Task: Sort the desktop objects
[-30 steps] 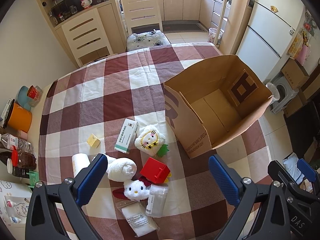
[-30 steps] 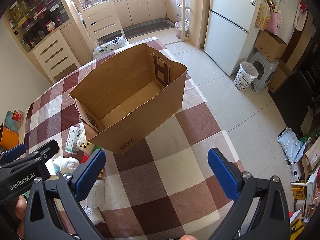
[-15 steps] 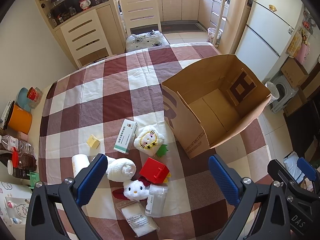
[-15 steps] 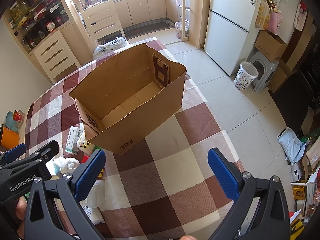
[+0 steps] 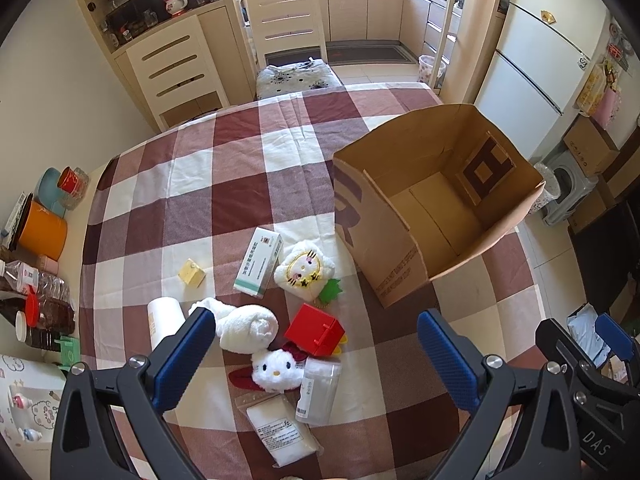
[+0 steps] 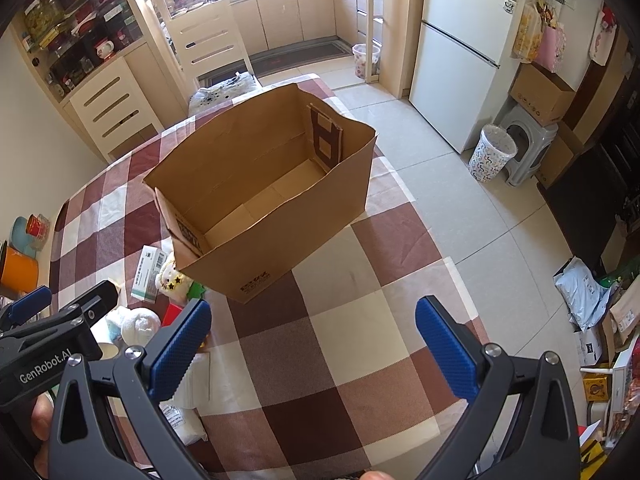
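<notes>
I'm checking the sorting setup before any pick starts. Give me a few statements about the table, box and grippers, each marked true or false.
1. The cardboard box is empty. True.
2. The left gripper holds the red box. False: its jaws are open and the red box lies on the tablecloth.
3. The right gripper is open and holds nothing. True.
4. The green-and-white carton stands upright. False: it lies flat.
5. The yellow cube lies inside the cardboard box. False: it sits on the tablecloth, left of the carton.

"GenRobot.AI" is printed on the left tongs (image 6: 48, 312), and "DAS" on the right tongs (image 5: 612, 338).
</notes>
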A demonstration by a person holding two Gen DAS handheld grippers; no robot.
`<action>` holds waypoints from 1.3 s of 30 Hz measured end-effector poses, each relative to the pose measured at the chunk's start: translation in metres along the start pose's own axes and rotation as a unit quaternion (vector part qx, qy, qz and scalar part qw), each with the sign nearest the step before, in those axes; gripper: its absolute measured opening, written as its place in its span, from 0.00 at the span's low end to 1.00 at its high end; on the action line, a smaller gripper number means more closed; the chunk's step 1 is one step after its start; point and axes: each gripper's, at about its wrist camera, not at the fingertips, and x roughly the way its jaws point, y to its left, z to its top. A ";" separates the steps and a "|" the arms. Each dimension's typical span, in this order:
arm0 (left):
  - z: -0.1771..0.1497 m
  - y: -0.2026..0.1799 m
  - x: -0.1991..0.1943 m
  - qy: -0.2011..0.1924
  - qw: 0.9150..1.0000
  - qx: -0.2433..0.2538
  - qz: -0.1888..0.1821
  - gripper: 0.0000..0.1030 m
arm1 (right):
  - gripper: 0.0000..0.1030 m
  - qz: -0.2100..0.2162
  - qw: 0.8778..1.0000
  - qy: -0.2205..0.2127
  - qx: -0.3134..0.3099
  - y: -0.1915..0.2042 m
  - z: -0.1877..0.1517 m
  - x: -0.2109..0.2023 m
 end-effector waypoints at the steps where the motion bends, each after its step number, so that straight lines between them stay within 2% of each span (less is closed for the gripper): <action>1: -0.002 0.001 0.000 0.001 1.000 0.000 0.000 1.00 | 1.00 0.000 1.000 0.000 -0.001 0.001 -0.002 -0.001; 8: -0.026 0.009 -0.003 0.005 1.000 0.003 0.000 1.00 | 1.00 -0.004 1.000 -0.001 -0.008 0.006 -0.023 -0.006; 12: -0.051 0.025 0.004 0.004 1.000 -0.003 0.020 1.00 | 1.00 -0.012 1.000 -0.002 -0.023 0.011 -0.040 -0.004; 14: -0.068 0.041 0.014 0.017 0.999 -0.010 0.026 1.00 | 1.00 -0.004 0.999 0.001 -0.034 0.013 -0.051 0.001; 17: -0.097 0.071 0.034 0.047 0.998 -0.029 0.008 1.00 | 1.00 0.014 0.998 0.013 -0.057 0.019 -0.072 0.016; 20: -0.132 0.103 0.051 0.061 0.996 -0.046 0.044 1.00 | 1.00 0.036 0.995 0.034 -0.091 0.031 -0.097 0.036; 24: -0.174 0.136 0.069 0.081 0.992 -0.063 0.069 0.99 | 1.00 0.067 0.986 0.062 -0.137 0.051 -0.132 0.058; 27: -0.192 0.141 0.080 0.099 0.991 -0.076 0.036 0.99 | 1.00 0.084 0.981 0.083 -0.154 0.066 -0.151 0.072; 31: -0.202 0.114 0.089 0.086 0.992 -0.085 -0.024 0.99 | 1.00 0.084 0.979 0.084 -0.164 0.078 -0.166 0.078; 33: -0.202 0.096 0.094 0.086 0.992 -0.085 -0.038 0.99 | 1.00 0.076 0.980 0.076 -0.168 0.079 -0.168 0.076; 36: -0.200 0.077 0.100 0.058 0.993 -0.088 -0.058 0.99 | 1.00 0.064 0.981 0.068 -0.171 0.076 -0.167 0.073; 39: -0.197 0.066 0.118 0.064 0.993 -0.083 -0.054 0.99 | 1.00 0.051 0.981 0.068 -0.172 0.072 -0.167 0.075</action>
